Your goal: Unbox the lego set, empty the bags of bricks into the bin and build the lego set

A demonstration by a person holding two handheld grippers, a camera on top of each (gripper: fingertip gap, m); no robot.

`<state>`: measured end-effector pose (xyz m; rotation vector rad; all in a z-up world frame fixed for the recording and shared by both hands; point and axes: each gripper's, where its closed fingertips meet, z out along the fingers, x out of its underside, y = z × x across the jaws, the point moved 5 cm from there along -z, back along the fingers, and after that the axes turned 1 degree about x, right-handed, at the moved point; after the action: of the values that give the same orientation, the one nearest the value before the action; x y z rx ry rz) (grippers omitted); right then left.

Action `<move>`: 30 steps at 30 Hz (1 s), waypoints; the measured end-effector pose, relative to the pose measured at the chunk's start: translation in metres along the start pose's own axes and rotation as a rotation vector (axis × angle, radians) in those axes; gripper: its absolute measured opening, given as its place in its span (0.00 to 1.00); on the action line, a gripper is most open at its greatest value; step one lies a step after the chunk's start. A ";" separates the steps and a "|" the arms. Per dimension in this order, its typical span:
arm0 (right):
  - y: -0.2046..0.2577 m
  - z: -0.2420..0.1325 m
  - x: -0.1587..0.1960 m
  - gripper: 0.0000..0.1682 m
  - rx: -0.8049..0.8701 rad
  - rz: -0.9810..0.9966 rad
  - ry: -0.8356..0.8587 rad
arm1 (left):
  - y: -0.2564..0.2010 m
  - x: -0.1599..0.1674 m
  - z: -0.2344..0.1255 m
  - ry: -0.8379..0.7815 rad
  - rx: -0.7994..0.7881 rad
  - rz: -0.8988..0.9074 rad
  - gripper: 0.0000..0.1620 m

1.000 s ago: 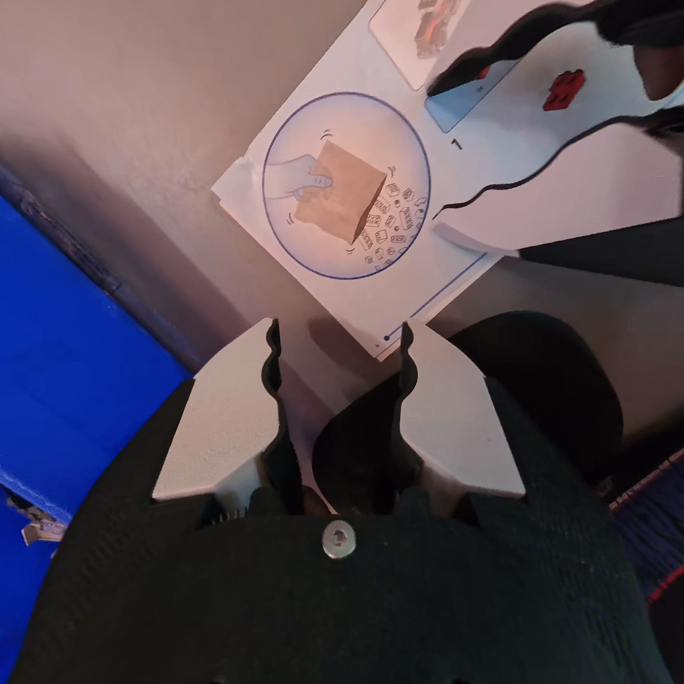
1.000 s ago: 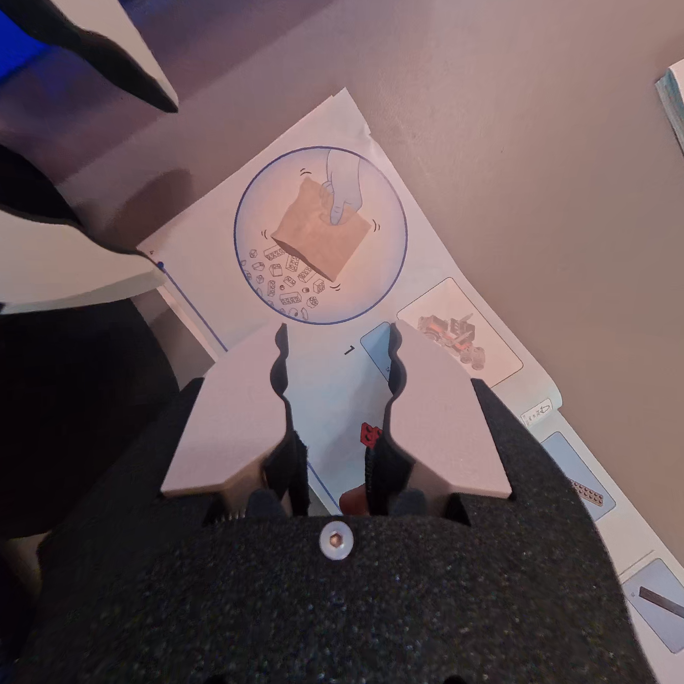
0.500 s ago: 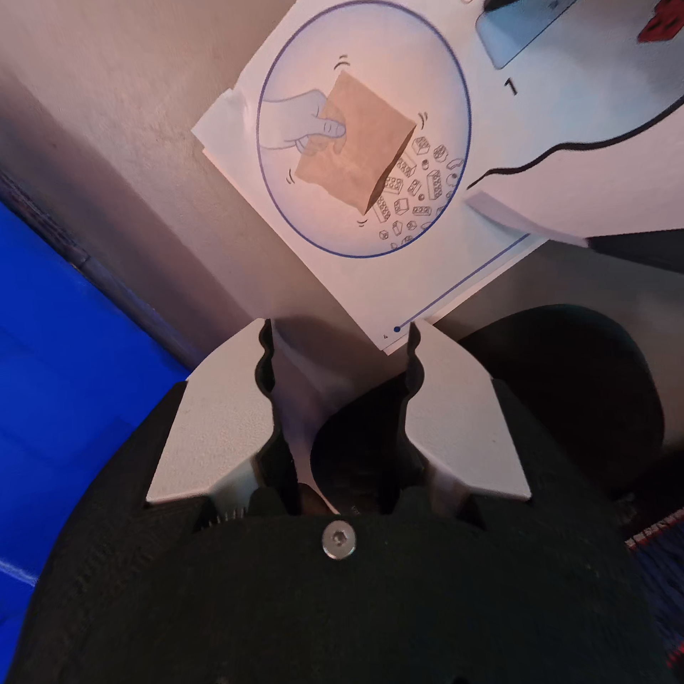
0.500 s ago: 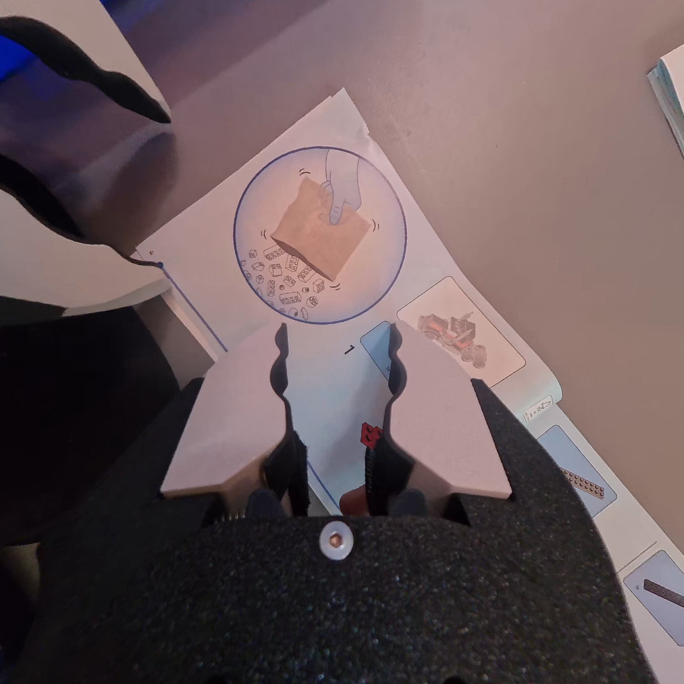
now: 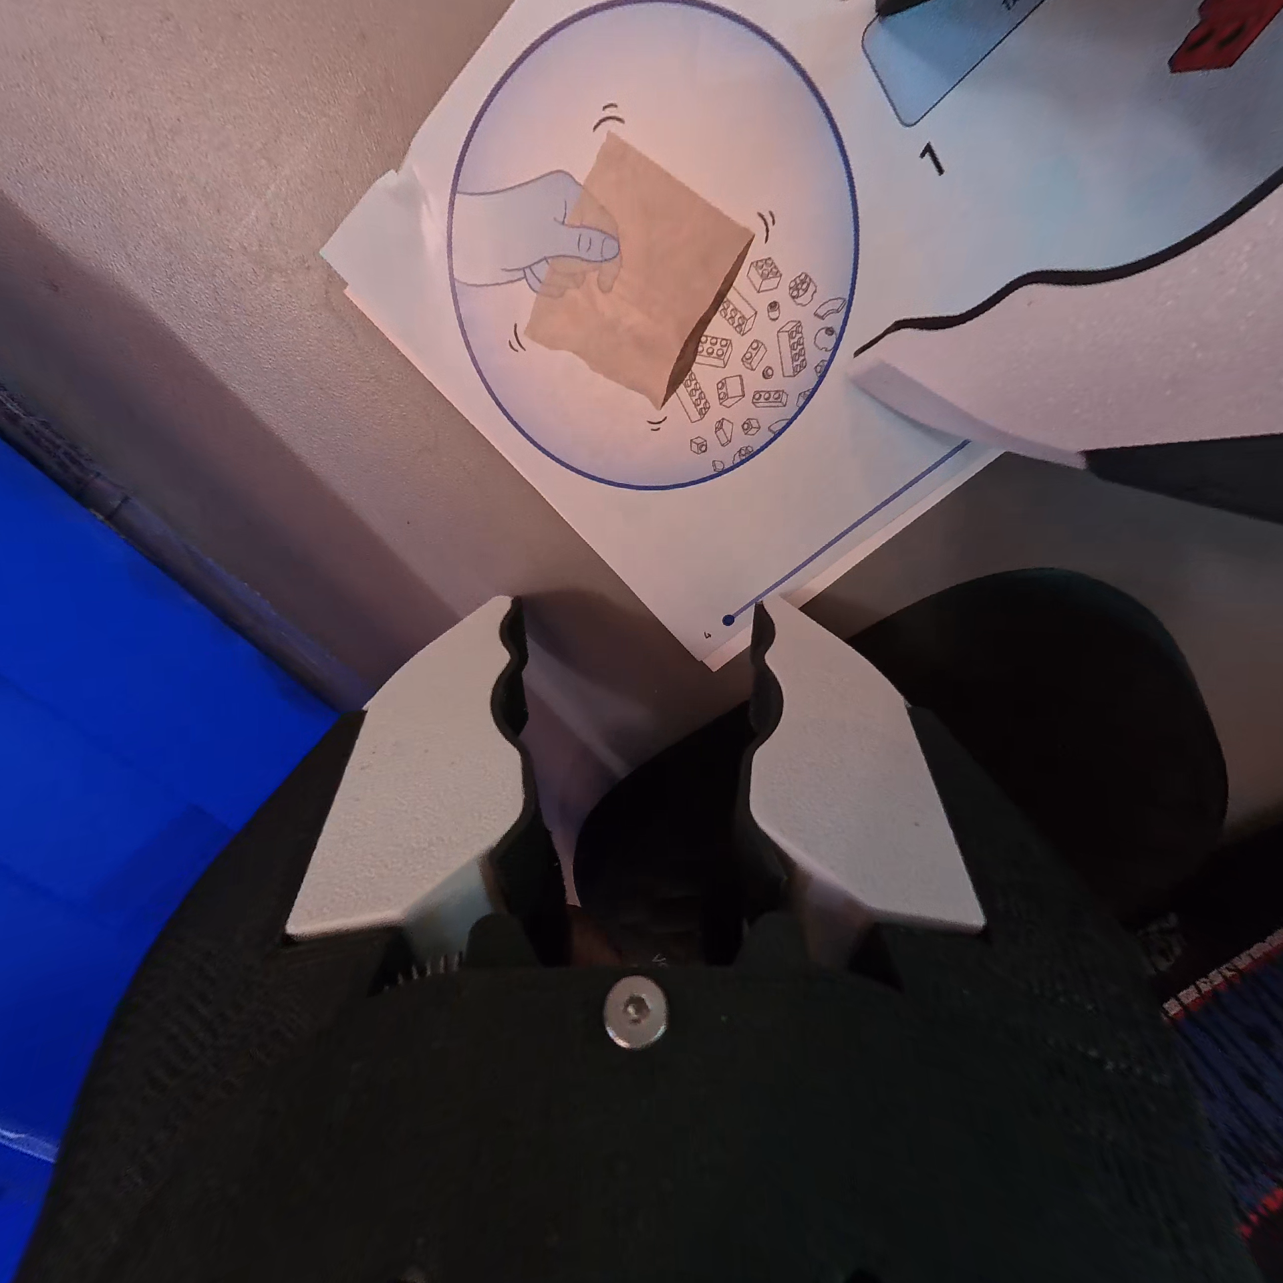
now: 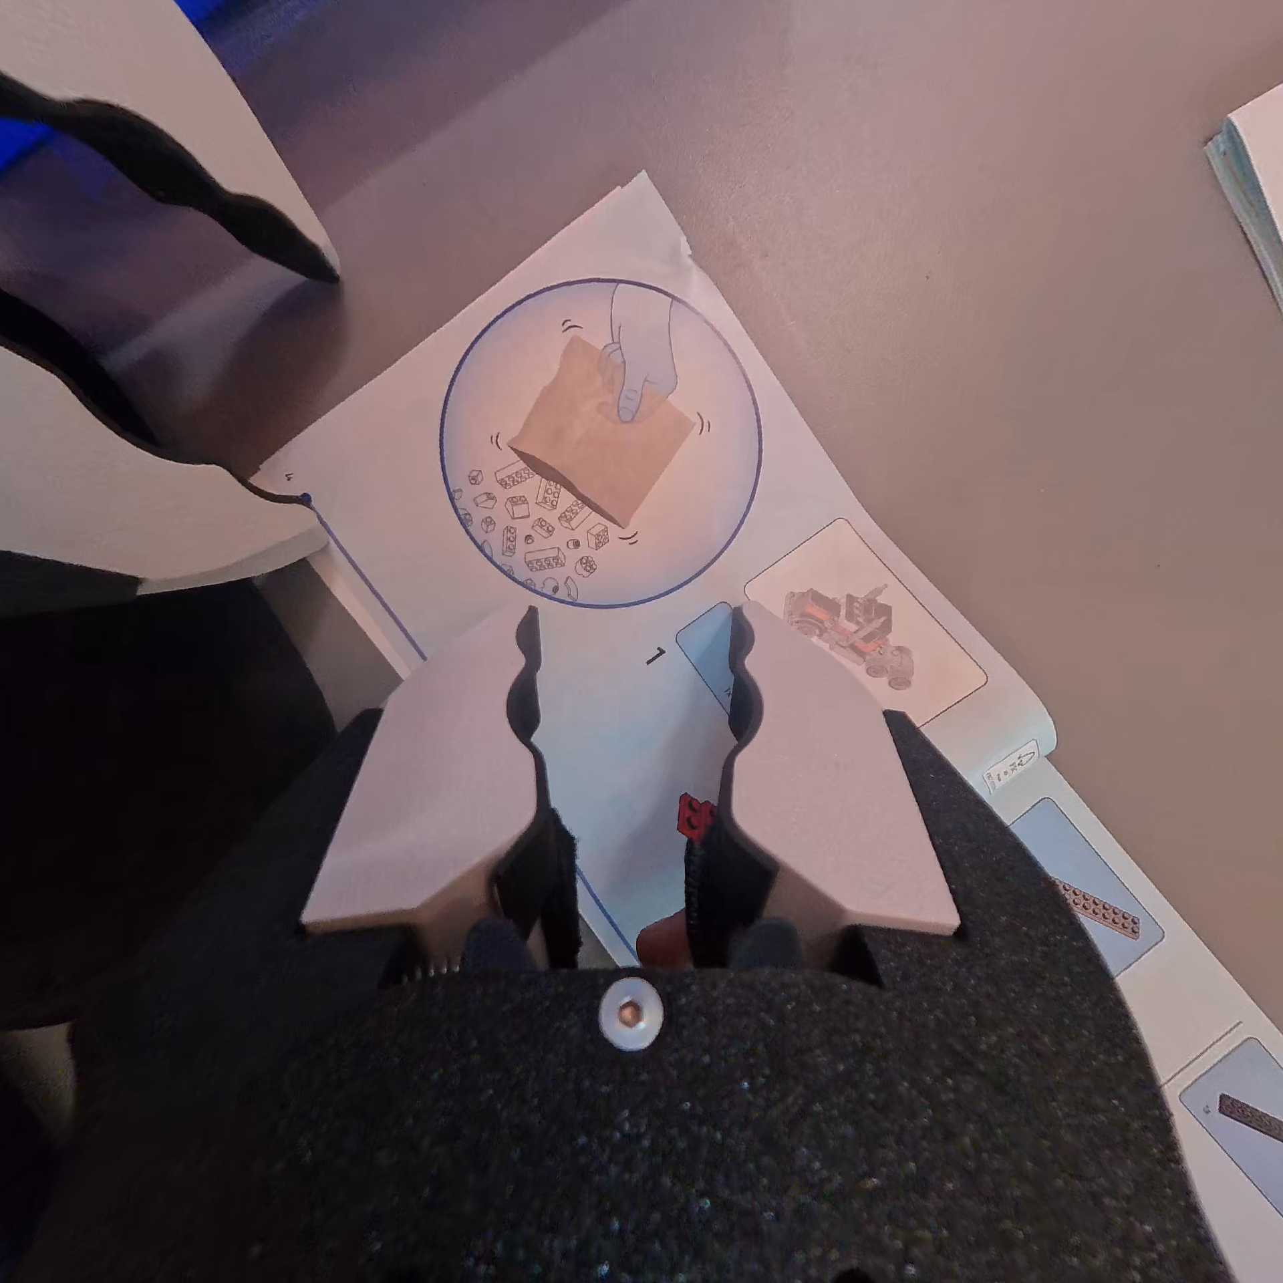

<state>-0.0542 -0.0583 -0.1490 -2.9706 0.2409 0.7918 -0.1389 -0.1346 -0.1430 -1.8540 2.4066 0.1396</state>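
The open instruction booklet point(image 5: 694, 541) lies on the grey table and also shows in the right wrist view point(image 6: 389, 444). My left gripper point(image 5: 636, 614) is open and empty, one fingertip point(image 5: 798, 666) at the booklet's near corner. It also shows at the upper left of the right wrist view point(image 6: 139, 486). My right gripper point(image 6: 635, 614) is open and empty, low over the page; one of its fingers point(image 5: 1111, 347) shows in the left wrist view. A small red brick shape point(image 6: 694, 814) sits on the page by the right finger; I cannot tell whether it is printed or real.
A blue bin point(image 5: 139, 694) stands left of the left gripper. The table edge and a black chair seat point(image 5: 1041, 729) are just beyond the booklet's corner. A second stack of paper point(image 6: 1253, 194) lies at the right edge.
My left gripper has moved forward until its fingertip is at the booklet's corner. The right gripper has hardly moved. Both stay open.
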 end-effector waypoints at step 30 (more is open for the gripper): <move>-0.017 -0.020 0.041 0.34 0.013 0.030 -0.111 | -0.004 0.000 -0.001 -0.011 0.015 0.013 0.34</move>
<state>-0.0066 -0.0493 -0.1516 -2.9059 0.2842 0.9510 -0.1351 -0.1357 -0.1425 -1.8268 2.4062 0.1310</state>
